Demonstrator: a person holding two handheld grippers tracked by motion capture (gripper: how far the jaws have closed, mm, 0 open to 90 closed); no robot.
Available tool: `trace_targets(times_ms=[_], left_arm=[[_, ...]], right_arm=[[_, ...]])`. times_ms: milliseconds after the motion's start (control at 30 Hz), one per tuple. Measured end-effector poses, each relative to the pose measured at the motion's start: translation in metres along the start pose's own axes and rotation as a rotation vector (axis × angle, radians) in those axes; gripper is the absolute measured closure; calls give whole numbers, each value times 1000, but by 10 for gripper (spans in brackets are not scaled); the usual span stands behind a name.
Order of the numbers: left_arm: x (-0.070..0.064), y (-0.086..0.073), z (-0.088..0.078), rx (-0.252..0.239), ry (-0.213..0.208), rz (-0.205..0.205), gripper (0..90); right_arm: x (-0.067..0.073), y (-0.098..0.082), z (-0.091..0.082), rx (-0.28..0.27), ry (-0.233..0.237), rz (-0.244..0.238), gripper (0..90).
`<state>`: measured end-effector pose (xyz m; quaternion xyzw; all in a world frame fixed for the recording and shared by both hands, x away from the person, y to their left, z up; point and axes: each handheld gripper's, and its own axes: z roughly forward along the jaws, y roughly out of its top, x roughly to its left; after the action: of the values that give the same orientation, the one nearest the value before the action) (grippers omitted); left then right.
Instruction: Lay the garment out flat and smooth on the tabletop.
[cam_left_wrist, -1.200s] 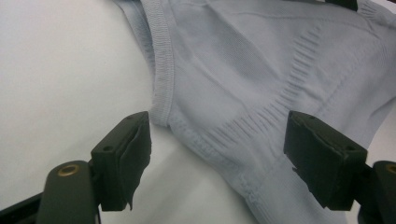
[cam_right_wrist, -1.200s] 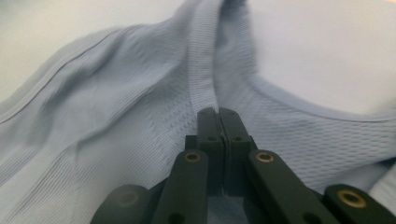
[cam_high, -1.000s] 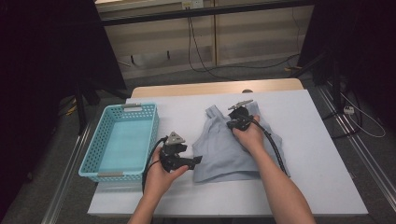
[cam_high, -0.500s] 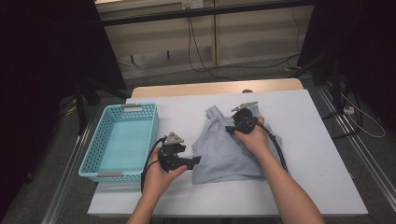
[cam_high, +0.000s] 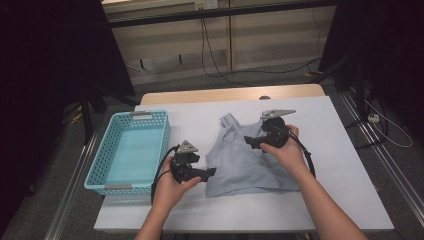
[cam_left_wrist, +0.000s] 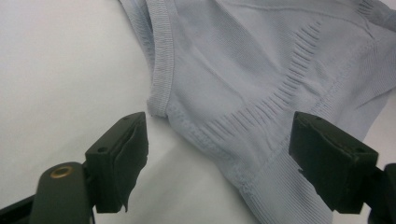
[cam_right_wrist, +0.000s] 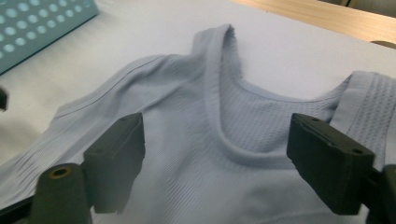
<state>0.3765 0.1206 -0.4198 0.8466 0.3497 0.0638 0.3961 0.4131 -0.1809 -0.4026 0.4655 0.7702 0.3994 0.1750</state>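
Pale blue vest top (cam_high: 250, 160) spread flat on white table (cam_high: 350, 165), beside empty basket (cam_high: 131, 150). Left gripper (cam_high: 209, 172) wide open at lower side edge, gripping nothing. Right gripper (cam_high: 248, 141) just opened over neckline, empty. Probably folding and basketing still ahead.

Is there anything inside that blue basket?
No, the blue basket sits beside the grey top with nothing lying on its bare floor.
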Motion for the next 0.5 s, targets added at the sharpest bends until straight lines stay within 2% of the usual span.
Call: trace_targets(times_ms=[133, 267, 400, 500], left_arm=[[0, 3, -2, 13, -8, 12, 176], [0, 9, -4, 9, -17, 16, 172], [2, 17, -5, 6, -26, 25, 158], [4, 24, -5, -10, -34, 15, 150]], right_arm=[[7, -14, -8, -8, 10, -19, 145], [10, -25, -18, -33, 32, 0, 142], [13, -31, -27, -54, 42, -5, 133], [16, -36, -31, -77, 52, 0, 134]])
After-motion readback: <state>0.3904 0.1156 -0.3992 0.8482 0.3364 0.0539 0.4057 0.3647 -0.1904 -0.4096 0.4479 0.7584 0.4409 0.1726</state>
